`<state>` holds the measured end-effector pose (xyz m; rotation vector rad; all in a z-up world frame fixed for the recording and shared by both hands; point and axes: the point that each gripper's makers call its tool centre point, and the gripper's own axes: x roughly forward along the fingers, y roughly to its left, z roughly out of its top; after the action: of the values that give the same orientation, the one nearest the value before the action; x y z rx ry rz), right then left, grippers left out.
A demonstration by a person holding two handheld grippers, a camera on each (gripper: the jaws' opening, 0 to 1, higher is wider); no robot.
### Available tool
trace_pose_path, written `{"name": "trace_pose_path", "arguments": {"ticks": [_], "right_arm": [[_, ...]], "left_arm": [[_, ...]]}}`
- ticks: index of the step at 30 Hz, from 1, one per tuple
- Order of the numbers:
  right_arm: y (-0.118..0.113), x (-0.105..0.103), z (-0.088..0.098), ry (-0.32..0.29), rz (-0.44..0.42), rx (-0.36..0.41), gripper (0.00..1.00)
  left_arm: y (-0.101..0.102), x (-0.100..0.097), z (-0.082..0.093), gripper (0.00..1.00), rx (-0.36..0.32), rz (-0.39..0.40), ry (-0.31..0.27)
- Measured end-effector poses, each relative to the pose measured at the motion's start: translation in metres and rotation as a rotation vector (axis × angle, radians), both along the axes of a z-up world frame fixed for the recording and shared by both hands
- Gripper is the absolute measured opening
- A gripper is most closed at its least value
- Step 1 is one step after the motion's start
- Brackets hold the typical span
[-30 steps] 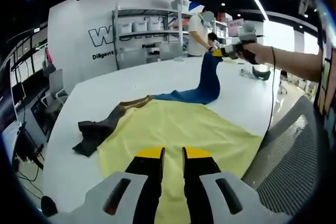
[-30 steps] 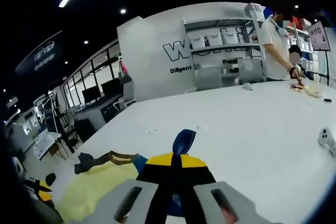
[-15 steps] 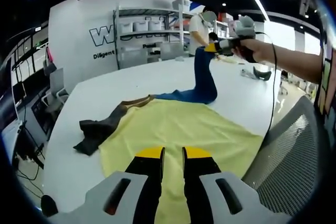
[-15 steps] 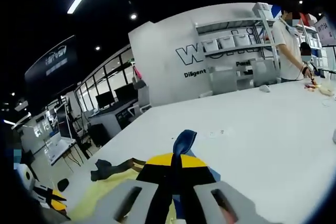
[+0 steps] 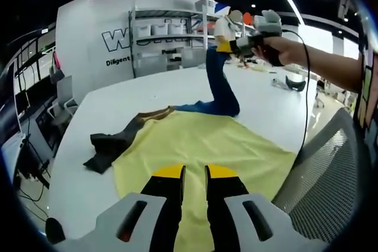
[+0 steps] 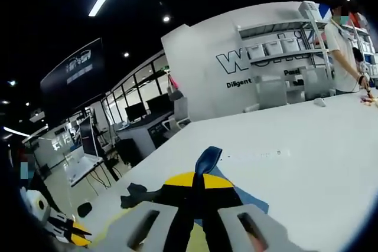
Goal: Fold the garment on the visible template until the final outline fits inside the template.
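Right hand-held gripper (image 6: 198, 190) clamped on blue garment (image 5: 220, 90) end, lifting it above white table (image 5: 118, 101); rest of garment trails down to table at far edge of yellow template (image 5: 201, 146). Left hand-held gripper (image 5: 194, 187) jaws narrowly parted, holding nothing, over template. Dark brown cloth (image 5: 112, 146) beside template.

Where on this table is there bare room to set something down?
Bare white table lies beyond the dark garment, toward the shelving, and right of the lifted blue garment. The near middle is crowded: yellow template, garments, left gripper.
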<state>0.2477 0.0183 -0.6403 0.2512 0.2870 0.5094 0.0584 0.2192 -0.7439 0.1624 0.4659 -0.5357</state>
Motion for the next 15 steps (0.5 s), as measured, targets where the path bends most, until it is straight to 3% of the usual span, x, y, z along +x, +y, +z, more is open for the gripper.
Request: {"name": "trace_pose_path", "arguments": {"ticks": [15], "right_arm": [[0.08, 0.003, 0.001, -0.005, 0.136, 0.029, 0.0]], "left_arm": [[0.007, 0.001, 0.003, 0.11, 0.001, 0.007, -0.001]]}}
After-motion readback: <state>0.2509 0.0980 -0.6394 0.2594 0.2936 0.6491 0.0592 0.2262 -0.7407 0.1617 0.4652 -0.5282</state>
